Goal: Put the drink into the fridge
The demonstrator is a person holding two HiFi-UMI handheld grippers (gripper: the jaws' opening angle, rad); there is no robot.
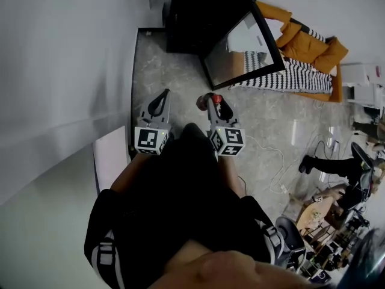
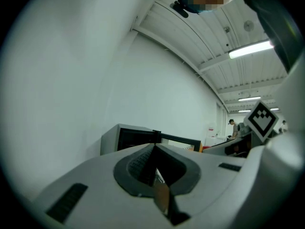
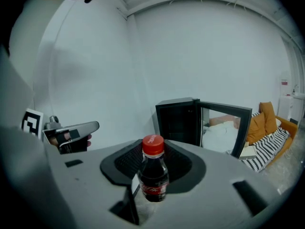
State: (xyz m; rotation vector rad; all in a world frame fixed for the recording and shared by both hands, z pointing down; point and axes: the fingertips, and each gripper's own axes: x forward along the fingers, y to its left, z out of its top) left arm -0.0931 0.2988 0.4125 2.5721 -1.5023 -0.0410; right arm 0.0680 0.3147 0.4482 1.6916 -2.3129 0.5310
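Observation:
A small cola bottle [image 3: 152,175] with a red cap stands upright between the jaws of my right gripper [image 3: 153,152], which is shut on it. In the head view the bottle's cap [image 1: 216,99] shows at that gripper's tip [image 1: 212,100]. My left gripper [image 1: 163,95] hangs beside it to the left, shut with nothing in it; its jaws meet in the left gripper view [image 2: 155,149]. Ahead on the floor stands a black mini fridge [image 1: 201,14] with its glass door [image 1: 243,47] swung open to the right. The fridge [image 3: 180,120] lies straight beyond the bottle.
A white wall [image 1: 60,71] runs along the left. An orange sofa [image 1: 310,44] with a striped blanket [image 1: 295,74] lies right of the fridge door. White cables [image 1: 271,161] trail over the marble floor. A person in black [image 1: 328,164] and a cluttered desk are at the right.

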